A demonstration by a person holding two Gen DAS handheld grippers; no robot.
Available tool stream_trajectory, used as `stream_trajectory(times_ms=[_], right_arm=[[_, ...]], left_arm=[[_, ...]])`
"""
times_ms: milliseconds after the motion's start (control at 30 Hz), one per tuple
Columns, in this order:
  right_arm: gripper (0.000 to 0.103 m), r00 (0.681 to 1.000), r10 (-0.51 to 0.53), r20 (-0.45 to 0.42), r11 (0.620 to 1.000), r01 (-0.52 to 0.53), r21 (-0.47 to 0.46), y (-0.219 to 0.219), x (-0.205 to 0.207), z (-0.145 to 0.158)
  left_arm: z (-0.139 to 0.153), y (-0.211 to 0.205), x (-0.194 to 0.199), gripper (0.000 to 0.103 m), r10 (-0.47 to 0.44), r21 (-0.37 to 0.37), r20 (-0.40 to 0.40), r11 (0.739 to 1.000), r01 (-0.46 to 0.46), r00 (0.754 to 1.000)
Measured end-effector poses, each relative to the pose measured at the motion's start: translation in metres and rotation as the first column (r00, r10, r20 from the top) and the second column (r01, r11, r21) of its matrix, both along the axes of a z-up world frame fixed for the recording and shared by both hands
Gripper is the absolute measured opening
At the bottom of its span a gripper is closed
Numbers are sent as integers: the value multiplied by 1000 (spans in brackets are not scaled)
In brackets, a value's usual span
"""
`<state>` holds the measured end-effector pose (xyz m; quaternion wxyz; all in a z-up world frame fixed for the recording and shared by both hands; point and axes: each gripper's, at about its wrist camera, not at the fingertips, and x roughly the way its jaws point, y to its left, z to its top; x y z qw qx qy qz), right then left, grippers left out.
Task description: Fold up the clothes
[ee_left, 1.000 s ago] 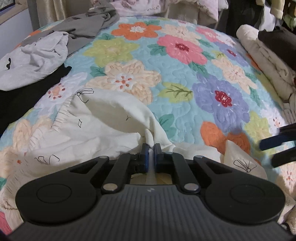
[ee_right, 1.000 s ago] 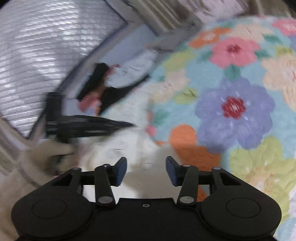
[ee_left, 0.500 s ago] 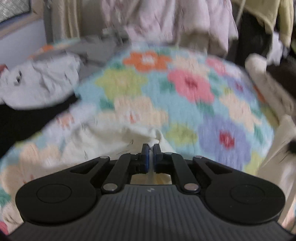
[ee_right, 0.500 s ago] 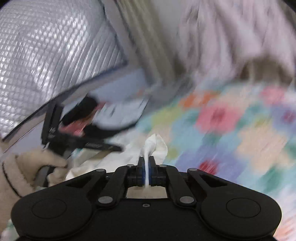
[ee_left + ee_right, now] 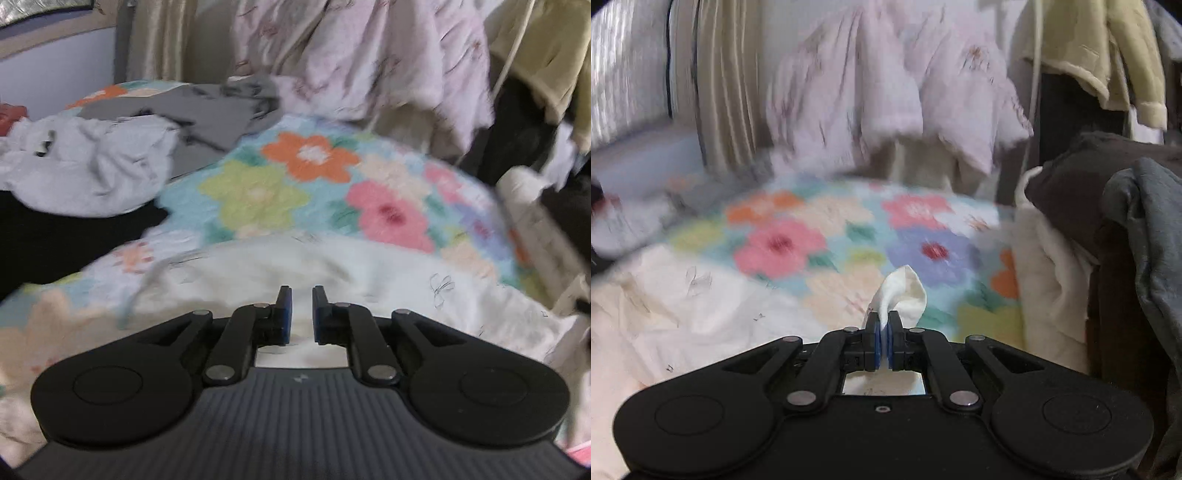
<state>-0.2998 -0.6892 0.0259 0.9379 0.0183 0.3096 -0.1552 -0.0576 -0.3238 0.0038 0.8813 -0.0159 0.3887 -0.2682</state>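
Left wrist view: a bed under a floral quilt point(image 5: 258, 192), grey clothes point(image 5: 92, 166) piled at its far left corner. A cream printed garment point(image 5: 369, 273) lies spread along the near edge. Left tongs point(image 5: 299, 314) are parted above it; right tongs point(image 5: 884, 334) pinch its corner.

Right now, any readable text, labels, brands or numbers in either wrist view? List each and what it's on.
No readable words or numbers in either view.
Left gripper body: small pale logo mark, a symbol, not letters.
Cream garment: thin dark doodle prints, not text.
Light grey garment: a small dark mark, too blurred to read.
Right gripper, shut on the cream garment: no marking visible.
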Motion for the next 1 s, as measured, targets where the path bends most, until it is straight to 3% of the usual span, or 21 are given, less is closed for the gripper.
stream_trajectory(times_ms=[133,233,333,400,467,567,700,767,833,867,967,1000], right_arm=[[7,997,50,-51,998,-51,-33,3,13,-11],[7,996,86,-34,996,-87,-15,0,23,-8],[7,995,96,9,992,-97,85,-11,28,-3],[7,995,97,14,985,-98,146,-17,30,-6],[8,994,111,17,976,-113,187,-19,28,-10],[8,988,155,22,957,-155,244,-21,27,-16],[8,988,151,23,945,-151,291,-25,29,-23],[8,988,148,36,940,-151,306,-27,31,-25],[8,988,147,47,934,-154,323,-29,33,-29],[8,987,148,55,932,-158,328,-30,32,-31],[8,984,138,109,923,-168,347,-32,29,-30],[8,980,136,145,918,-180,352,-33,27,-27]], left_arm=[[-1,23,8,21,50,79,25,996,-52,998],[2,38,25,30,72,106,42,991,-76,997],[0,45,44,35,59,128,46,990,-64,997],[-7,39,54,39,0,174,50,985,-9,999],[-18,24,59,41,-89,266,82,962,65,993],[-36,2,65,41,-220,389,95,906,167,971],[-64,-17,83,57,-219,429,-10,881,202,976],[-79,-24,93,51,-184,438,-73,877,198,980],[-77,-28,91,8,-187,425,-54,885,192,981],[-73,-30,88,8,-189,429,-37,884,186,981],[-53,-34,77,8,-196,486,132,867,109,972],[-42,-31,78,8,-165,477,194,877,54,967]])
